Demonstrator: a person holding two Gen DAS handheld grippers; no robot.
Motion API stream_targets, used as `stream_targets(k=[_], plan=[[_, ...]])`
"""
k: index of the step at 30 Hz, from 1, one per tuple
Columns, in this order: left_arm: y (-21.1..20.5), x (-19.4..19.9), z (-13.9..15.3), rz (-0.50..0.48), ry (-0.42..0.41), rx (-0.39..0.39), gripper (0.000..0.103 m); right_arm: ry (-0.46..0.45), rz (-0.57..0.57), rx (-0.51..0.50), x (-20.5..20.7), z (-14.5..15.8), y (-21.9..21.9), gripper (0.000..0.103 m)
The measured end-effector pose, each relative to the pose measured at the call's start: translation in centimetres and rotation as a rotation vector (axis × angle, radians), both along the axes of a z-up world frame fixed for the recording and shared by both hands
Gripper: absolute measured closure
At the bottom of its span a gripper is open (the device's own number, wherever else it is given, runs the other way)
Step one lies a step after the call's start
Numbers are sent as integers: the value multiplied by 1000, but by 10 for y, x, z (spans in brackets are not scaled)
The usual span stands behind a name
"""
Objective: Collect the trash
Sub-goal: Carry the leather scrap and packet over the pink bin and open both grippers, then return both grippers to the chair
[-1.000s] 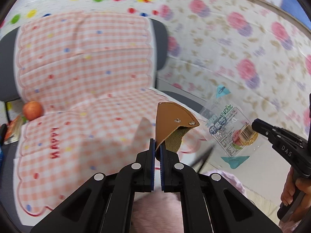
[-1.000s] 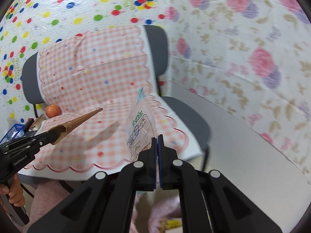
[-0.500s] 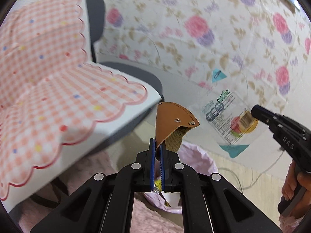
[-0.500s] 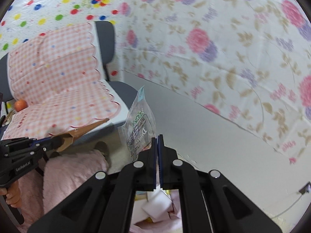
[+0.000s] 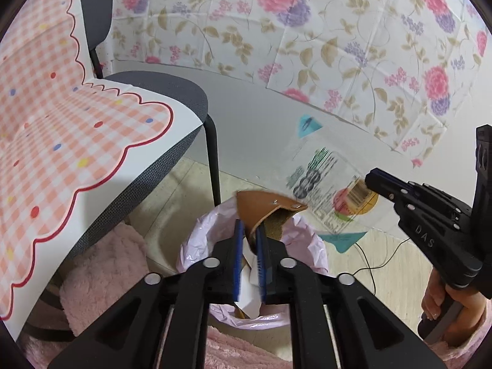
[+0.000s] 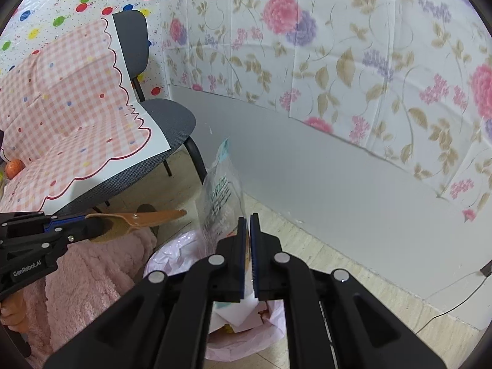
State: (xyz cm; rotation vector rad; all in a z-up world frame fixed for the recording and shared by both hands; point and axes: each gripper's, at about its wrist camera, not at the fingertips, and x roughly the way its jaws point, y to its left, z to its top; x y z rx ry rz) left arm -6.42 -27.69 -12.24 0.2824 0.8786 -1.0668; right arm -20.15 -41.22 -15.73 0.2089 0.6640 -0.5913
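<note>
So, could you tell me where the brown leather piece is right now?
The brown leather piece sits between the opening jaws of the left gripper, directly above the pink-lined trash bin, left of the clear plastic wrapper in the left wrist view.

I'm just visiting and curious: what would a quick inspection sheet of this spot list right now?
Surface: tan floor.
Job's things: brown leather piece and clear printed wrapper, both above the pink-lined bin.
Clutter: orange fruit on the checked cloth.
Grippers: left gripper opening, leather between its jaws; right gripper holds the wrapper.
Cables: black cord on the floor.
Surroundings: grey chair, flowered wall sheet.
</note>
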Motion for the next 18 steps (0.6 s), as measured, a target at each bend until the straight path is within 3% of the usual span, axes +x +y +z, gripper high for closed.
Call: stream_targets(k=[3, 13, 17, 18], plan=[[-3, 2, 2, 6, -6, -6, 58, -6, 8, 30, 3, -3, -5, 96], [5, -3, 26, 0, -62, -65, 48, -44, -9, 27, -1, 8, -10, 93], [22, -7, 41, 43, -138, -91, 48, -72, 3, 16, -6, 21, -5, 92], [28, -7, 44, 63, -154, -94, 48, -78, 12, 10, -6, 24, -2, 88]])
